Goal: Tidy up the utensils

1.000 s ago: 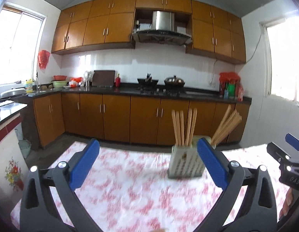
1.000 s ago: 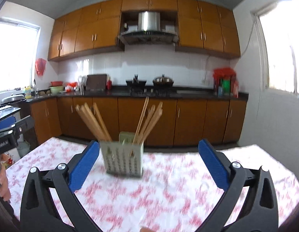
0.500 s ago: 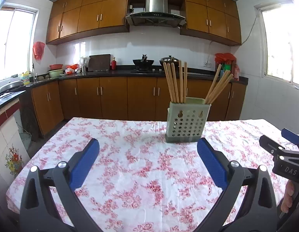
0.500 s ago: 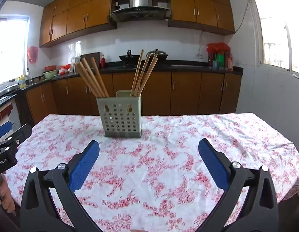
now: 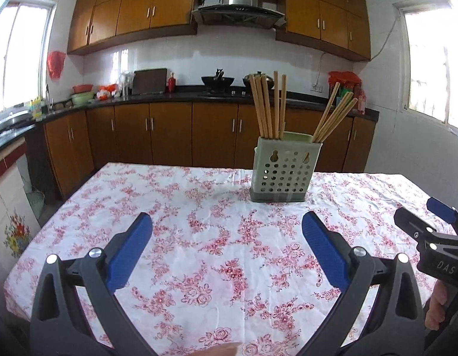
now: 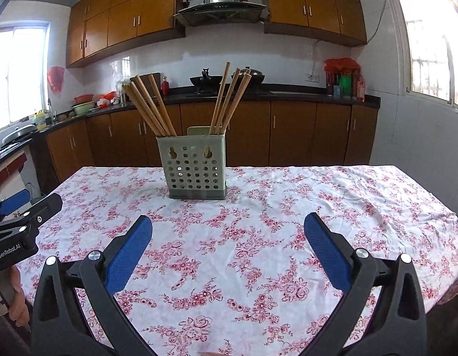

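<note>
A pale green perforated utensil holder (image 5: 283, 170) (image 6: 194, 169) stands upright on the floral tablecloth (image 5: 205, 237) (image 6: 258, 237). Two bunches of wooden chopsticks (image 5: 267, 103) (image 6: 148, 106) stick out of it, one bunch in each side. My left gripper (image 5: 227, 228) hovers open above the cloth, short of the holder and a little to its left, with nothing between its blue pads. My right gripper (image 6: 228, 228) is open too, empty, in front of the holder and slightly to its right. Each wrist view catches the other gripper at its edge.
The table ends just behind the holder, with wooden kitchen cabinets (image 5: 169, 133) beyond a gap of floor. A dark counter (image 6: 288, 90) carries pots, bowls and bottles. A person's hand (image 5: 436, 305) holds the right gripper's handle at the right edge.
Both views have tilted down and steadied: the holder and tablecloth now sit lower and sharper in the frames. Both grippers stay open and empty.
</note>
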{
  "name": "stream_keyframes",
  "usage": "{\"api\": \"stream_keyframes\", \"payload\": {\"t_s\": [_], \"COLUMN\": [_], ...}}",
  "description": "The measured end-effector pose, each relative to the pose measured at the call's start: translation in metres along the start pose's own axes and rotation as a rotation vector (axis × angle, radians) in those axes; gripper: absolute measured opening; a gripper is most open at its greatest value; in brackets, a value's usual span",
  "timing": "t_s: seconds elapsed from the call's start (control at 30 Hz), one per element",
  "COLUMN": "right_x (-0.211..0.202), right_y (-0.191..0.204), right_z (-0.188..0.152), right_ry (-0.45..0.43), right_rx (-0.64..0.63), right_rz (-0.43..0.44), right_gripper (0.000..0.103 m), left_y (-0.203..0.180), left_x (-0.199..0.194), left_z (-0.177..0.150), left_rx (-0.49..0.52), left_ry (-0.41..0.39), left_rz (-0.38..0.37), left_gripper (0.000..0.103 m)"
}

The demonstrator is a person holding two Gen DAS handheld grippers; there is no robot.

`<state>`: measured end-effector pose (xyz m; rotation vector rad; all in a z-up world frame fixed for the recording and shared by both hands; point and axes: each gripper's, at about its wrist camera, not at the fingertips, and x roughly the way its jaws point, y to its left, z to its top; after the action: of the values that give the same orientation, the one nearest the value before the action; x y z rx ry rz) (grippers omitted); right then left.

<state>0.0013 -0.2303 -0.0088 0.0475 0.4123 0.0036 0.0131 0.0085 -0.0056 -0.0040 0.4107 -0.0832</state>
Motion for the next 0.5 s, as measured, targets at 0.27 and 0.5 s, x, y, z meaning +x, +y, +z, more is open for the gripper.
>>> {"api": "stream_keyframes", "payload": {"t_s": [0.27, 0.5], "right_x": [-0.0003, 0.0018], "right_y": [-0.0003, -0.0016], "right_z": [-0.0001, -0.0006], "right_ry": [0.007, 0.016], "right_rx": [0.002, 0.011], "right_rz": [-0.005, -0.009], "right_gripper": [0.101, 0.101], "left_y": [-0.0043, -0.0062], "left_x": [-0.0007, 0.0008], "left_z": [0.0012, -0.0005], "left_rx": [0.022, 0.024], "left_ry": [-0.009, -0.001], "left_rz": [0.019, 0.017], "left_gripper": [0.099, 0.099]}}
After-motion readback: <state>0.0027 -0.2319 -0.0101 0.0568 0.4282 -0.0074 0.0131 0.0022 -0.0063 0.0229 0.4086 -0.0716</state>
